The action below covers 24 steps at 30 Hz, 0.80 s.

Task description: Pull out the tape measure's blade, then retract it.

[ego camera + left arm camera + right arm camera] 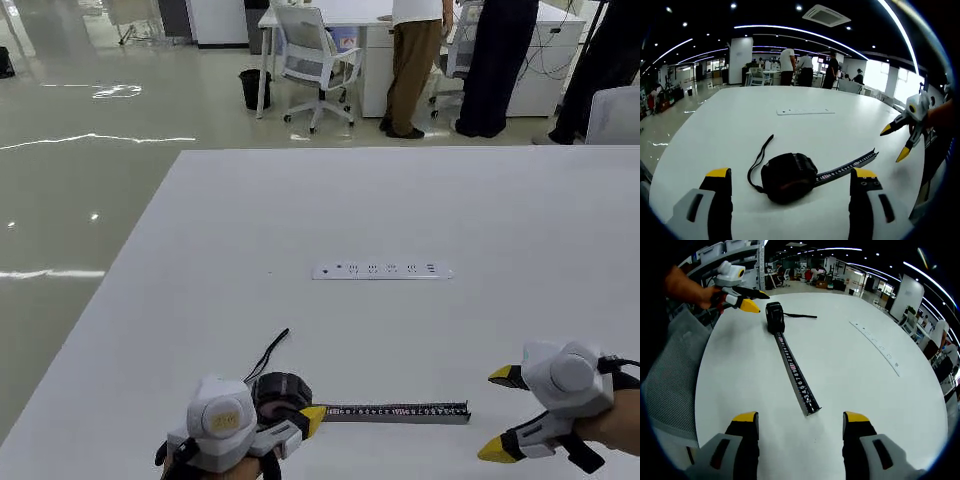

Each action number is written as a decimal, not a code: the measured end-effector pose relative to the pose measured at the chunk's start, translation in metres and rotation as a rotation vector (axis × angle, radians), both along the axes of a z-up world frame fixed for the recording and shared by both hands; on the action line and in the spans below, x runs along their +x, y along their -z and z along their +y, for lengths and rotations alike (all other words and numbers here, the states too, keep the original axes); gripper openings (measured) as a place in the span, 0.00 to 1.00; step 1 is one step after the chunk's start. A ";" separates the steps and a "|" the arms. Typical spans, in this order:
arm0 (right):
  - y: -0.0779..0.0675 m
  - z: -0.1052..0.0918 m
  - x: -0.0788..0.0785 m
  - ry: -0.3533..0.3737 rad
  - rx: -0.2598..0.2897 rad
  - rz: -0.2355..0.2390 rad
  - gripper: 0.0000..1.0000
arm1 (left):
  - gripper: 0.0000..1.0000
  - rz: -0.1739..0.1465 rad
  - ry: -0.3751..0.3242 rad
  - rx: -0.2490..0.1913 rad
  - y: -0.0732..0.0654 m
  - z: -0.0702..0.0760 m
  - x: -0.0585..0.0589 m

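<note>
Tape measure: the black case [282, 392] lies on the white desk [450, 200] close to its near edge, at about 7 o'clock in the head view.
Blade: the blade [400, 411] is out and lies flat on the desk, running from the case toward 3 o'clock, numbers up.
Strap: a black strap [268, 355] trails from the case toward 12 o'clock.
Left gripper: the left gripper [791, 173] has its fingers apart on either side of the case, not clamped on it.
Right gripper: the right gripper [499, 413] is at 3 o'clock from the blade's tip [811, 409], a short gap away, fingers apart and holding nothing.
Power strip: a white power strip [381, 271] lies at 12 o'clock from the blade, well apart.
Step in hand: the pull-out looks done, so the retract is probably due.
Doing it well: close the left fingers squarely on the case so it cannot skid, then pinch the blade near its tip with the right fingers and feed it back slowly.
Risk: a free blade could whip back or drag the case.
</note>
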State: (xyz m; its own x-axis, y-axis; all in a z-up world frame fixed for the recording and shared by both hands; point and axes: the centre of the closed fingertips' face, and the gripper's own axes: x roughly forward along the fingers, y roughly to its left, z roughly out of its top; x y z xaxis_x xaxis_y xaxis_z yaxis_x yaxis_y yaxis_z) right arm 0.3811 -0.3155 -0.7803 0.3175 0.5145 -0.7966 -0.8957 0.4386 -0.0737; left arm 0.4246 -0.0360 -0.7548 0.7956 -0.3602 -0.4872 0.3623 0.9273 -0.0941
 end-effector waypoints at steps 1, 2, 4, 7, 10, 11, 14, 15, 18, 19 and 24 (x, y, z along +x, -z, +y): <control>0.001 0.000 0.002 -0.008 -0.009 0.001 0.69 | 0.96 0.001 -0.005 0.002 0.001 0.000 0.001; 0.002 0.000 0.003 -0.017 -0.017 0.004 0.68 | 0.96 0.003 -0.007 0.007 0.003 0.000 0.001; 0.005 0.001 0.005 -0.054 -0.037 0.005 0.67 | 0.97 0.009 -0.016 0.006 0.005 0.000 0.001; 0.008 0.002 0.010 -0.078 -0.057 0.019 0.66 | 0.98 0.015 -0.021 0.008 0.008 0.000 0.002; 0.013 0.003 0.012 -0.117 -0.086 0.042 0.61 | 0.99 0.020 -0.027 0.007 0.009 -0.001 0.002; 0.014 0.004 0.011 -0.138 -0.099 0.050 0.60 | 0.99 0.019 -0.031 0.009 0.009 -0.001 0.003; 0.017 0.006 0.015 -0.153 -0.115 0.063 0.56 | 0.99 0.017 -0.039 0.010 0.010 0.000 0.006; 0.019 0.006 0.016 -0.159 -0.120 0.068 0.54 | 0.99 0.016 -0.042 0.012 0.010 0.001 0.007; 0.024 0.009 0.019 -0.178 -0.140 0.082 0.49 | 0.97 0.020 -0.042 0.011 0.012 0.000 0.007; 0.029 0.009 0.019 -0.184 -0.158 0.099 0.48 | 0.97 0.021 -0.042 0.011 0.013 0.000 0.008; 0.043 0.008 0.014 -0.254 -0.229 0.126 0.38 | 0.99 0.020 -0.044 0.013 0.014 0.000 0.009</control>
